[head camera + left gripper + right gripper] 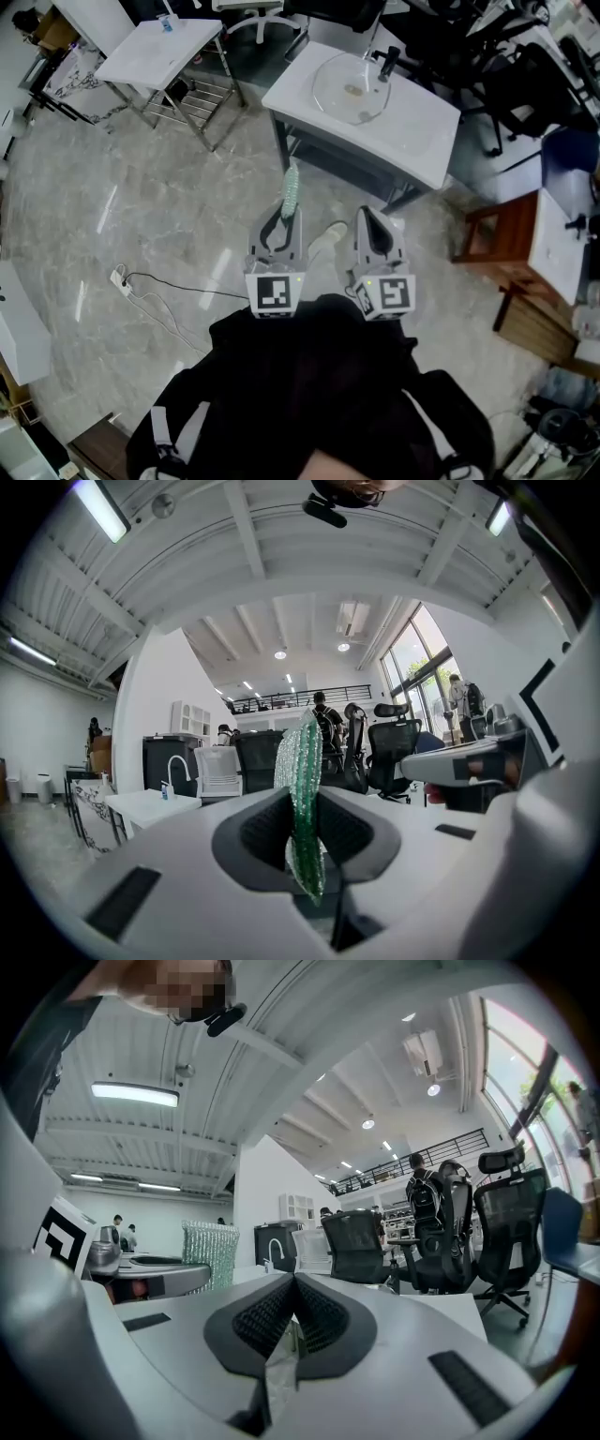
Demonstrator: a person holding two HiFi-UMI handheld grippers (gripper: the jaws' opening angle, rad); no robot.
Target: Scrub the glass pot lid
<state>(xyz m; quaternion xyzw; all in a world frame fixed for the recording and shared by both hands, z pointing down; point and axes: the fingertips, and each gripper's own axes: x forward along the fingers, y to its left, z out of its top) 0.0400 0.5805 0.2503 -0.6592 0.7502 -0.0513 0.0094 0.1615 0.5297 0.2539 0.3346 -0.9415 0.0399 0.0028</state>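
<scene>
Left gripper (282, 217) pinched the green scrub pad (292, 190), my right gripper (367, 219) pressed together — open floor (169, 216) ran to the far table (427, 131), glass pot lid (352, 86) atop.

The left gripper (279, 223) and right gripper (372, 225) sit side by side close before the person, left of one another as named. A pad (291, 192) stands between the left jaws and points ahead. Beyond them is a table (417, 127), with the lid (352, 89) on its far left part. A stool (502, 230) stands right of that table. Far left is a second table (155, 56) with a rack (192, 103) beside it. A power strip (119, 277) lies on the floor (141, 206), left of the grippers.
</scene>
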